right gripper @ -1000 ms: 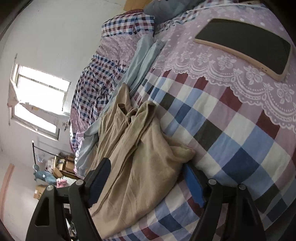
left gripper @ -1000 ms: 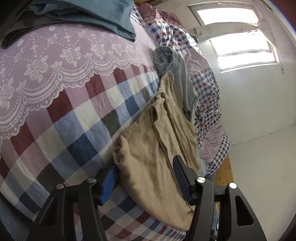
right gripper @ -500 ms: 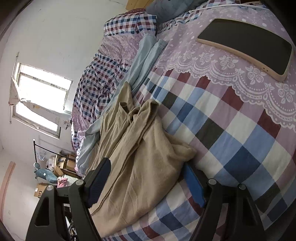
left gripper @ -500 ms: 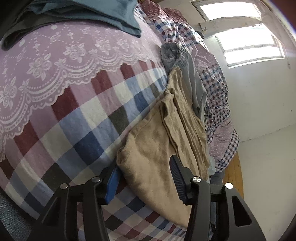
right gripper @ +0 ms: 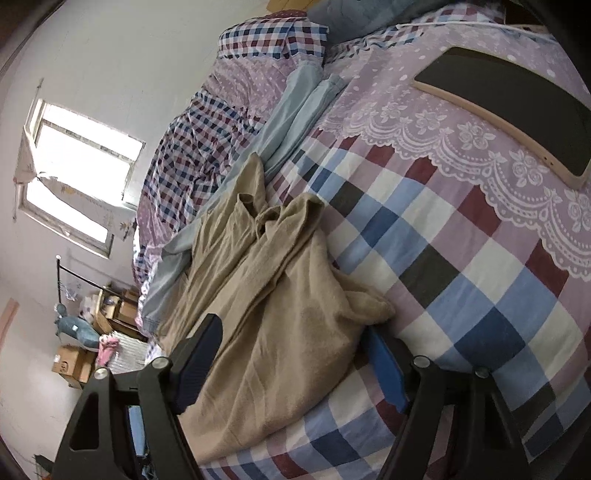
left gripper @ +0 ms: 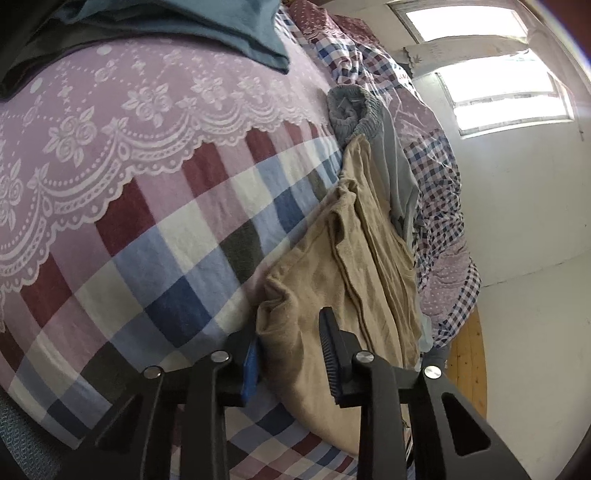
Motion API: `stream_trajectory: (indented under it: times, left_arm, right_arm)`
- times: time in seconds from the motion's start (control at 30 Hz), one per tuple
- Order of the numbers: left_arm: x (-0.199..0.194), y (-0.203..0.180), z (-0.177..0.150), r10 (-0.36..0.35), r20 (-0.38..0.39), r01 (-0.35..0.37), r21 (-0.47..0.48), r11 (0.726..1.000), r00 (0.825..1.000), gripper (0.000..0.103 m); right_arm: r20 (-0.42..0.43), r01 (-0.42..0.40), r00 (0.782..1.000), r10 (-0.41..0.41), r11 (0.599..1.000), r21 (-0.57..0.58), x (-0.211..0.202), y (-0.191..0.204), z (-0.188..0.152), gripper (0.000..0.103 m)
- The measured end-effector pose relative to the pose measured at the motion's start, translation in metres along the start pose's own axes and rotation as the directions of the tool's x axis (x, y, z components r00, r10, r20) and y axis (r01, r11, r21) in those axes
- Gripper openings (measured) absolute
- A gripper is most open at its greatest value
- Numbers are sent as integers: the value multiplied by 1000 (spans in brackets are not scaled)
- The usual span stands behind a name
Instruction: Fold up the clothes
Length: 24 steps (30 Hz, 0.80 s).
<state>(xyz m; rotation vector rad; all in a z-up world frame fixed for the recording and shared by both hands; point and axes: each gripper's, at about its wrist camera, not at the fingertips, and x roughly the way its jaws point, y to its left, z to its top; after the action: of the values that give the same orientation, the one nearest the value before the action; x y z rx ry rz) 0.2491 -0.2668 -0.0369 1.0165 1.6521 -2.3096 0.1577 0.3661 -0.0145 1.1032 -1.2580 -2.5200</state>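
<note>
A tan garment (left gripper: 343,280) lies crumpled on the plaid and lace bedsheet (left gripper: 147,229), near the bed's edge. My left gripper (left gripper: 290,325) has the garment's near corner bunched between its jaws, which are closing, and both pads touch the cloth. In the right wrist view the same tan garment (right gripper: 280,317) lies between the wide jaws of my right gripper (right gripper: 293,328). Those jaws are closing slightly. The left finger rests on the cloth and the blue pad (right gripper: 384,365) sits just beside the garment's rumpled corner without pressing it.
A pale grey-blue garment (left gripper: 395,173) with a knitted cuff lies past the tan one, against a bunched checked quilt (right gripper: 192,155). Folded teal clothes (left gripper: 229,26) sit at the far end. A dark tablet-like board (right gripper: 498,114) lies on the lace part. Cardboard boxes (right gripper: 70,362) stand on the floor.
The left jaws have narrowed markedly around the tan garment's corner, which now bunches between them. The right jaws have narrowed a little. Both hands stayed about where they were.
</note>
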Motion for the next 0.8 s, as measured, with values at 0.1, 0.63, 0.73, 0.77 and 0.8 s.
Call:
stream_trajectory:
  times: [0.1, 0.63, 0.73, 0.77, 0.8]
  left_arm:
    - [0, 0, 0, 14, -1, -14, 2, 1000, 1000, 19]
    - [-1, -3, -5, 69, 4, -69, 62, 996, 998, 9]
    - [-1, -4, -6, 77, 8, -77, 70, 995, 997, 8]
    - [0, -4, -6, 79, 9, -80, 72, 994, 997, 8]
    - [0, -4, -6, 82, 10, -83, 74, 994, 997, 8]
  right_arm:
    - [-4, 56, 998, -56, 998, -7, 1, -3, -1, 48]
    - [72, 380, 921, -382, 848, -369, 21, 33, -19, 17]
    - [62, 385, 918, -391, 845, -371, 23, 34, -18, 17]
    - [64, 392, 915, -399, 838, -379, 24, 35, -19, 17]
    - [67, 400, 911, -407, 831, -388, 24, 37, -20, 17]
